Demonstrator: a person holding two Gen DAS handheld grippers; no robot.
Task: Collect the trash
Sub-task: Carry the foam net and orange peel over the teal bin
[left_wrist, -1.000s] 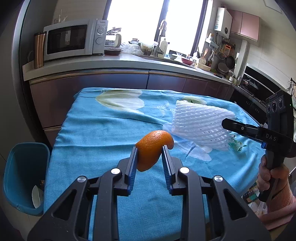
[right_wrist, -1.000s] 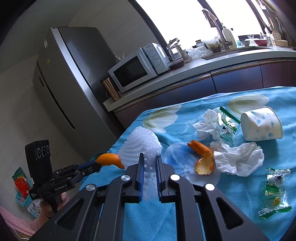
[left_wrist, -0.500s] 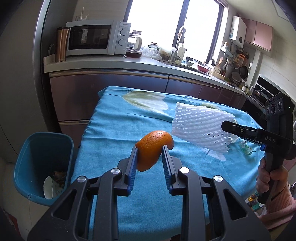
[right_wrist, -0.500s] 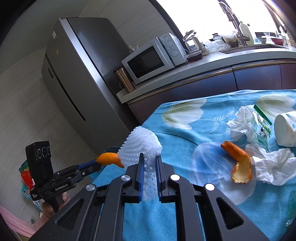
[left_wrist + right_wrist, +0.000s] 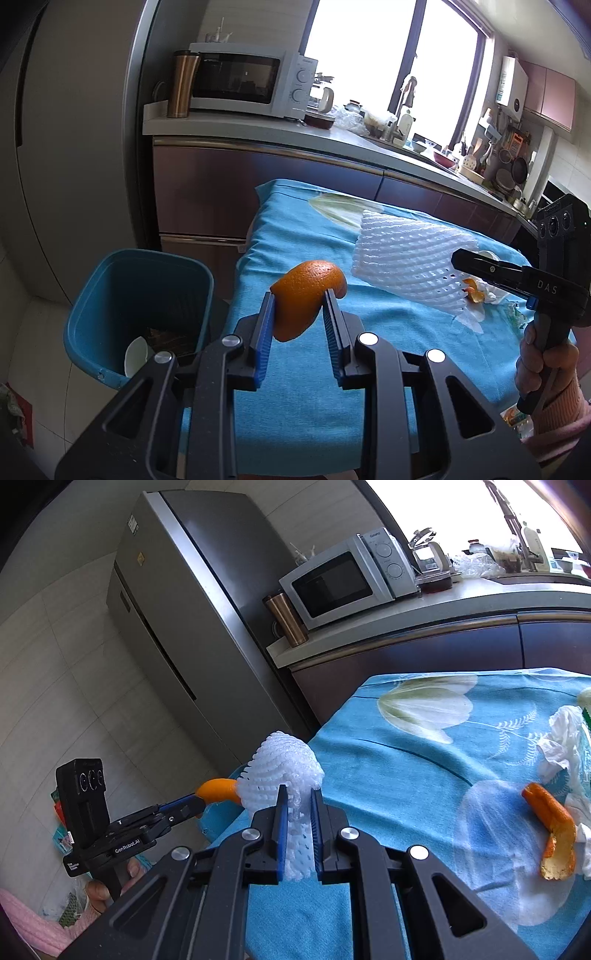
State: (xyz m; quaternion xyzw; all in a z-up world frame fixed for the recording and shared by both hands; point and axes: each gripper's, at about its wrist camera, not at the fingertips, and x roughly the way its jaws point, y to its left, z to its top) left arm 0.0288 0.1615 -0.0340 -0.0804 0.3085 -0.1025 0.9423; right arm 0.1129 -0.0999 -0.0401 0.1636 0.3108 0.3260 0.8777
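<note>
Your left tool covers the lower part of the orange peel it grips, and its body hides the near edge of the desk. The foam fruit net screens most of the second peel, so you see only a scrap of it there. Inside the blue bin you can make out a white shard and some dark litter, too shadowed to name. From your right wrist, the crumpled tissues run off the right edge, and the net hides the bin almost completely.
</note>
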